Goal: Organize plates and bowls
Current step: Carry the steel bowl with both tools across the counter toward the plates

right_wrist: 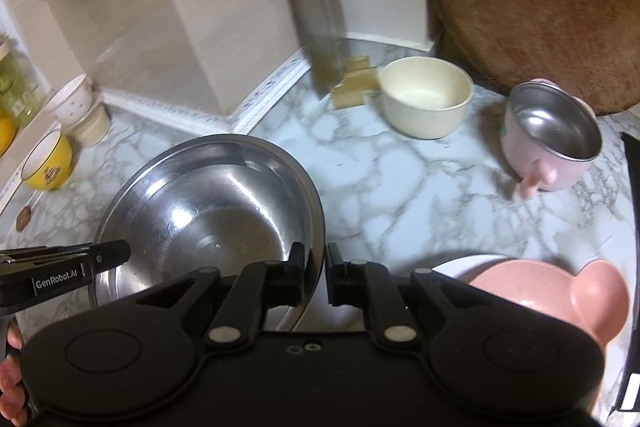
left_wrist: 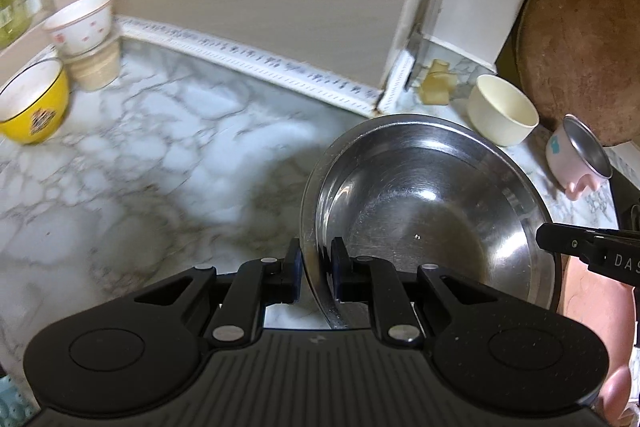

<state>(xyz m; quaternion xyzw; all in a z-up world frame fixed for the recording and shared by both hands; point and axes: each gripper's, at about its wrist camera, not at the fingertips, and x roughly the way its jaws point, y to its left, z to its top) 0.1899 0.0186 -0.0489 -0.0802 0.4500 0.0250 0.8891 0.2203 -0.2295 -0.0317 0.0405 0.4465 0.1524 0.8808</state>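
Steel mixing bowl (left_wrist: pixel 432 203) is sitting mid-counter (left_wrist: pixel 168 155), both the left gripper (left_wrist: pixel 316 273) and right gripper (right_wrist: pixel 318 277) pinching its rim nearly closed.

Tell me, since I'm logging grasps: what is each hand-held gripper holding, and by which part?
Both grip the steel bowl by its rim: left hand-held gripper and right hand-held gripper on opposite sides.

Shiny silver steel bowl (right_wrist: pixel 208 211) over the white, grey-veined marble surface (right_wrist: pixel 380 179). Cream bowl (right_wrist: pixel 426 97), pink pot (right_wrist: pixel 552 143) with silver lining. Yellow bowl (left_wrist: pixel 34 103), white inside, and a red-flecked white one (left_wrist: pixel 80 23).
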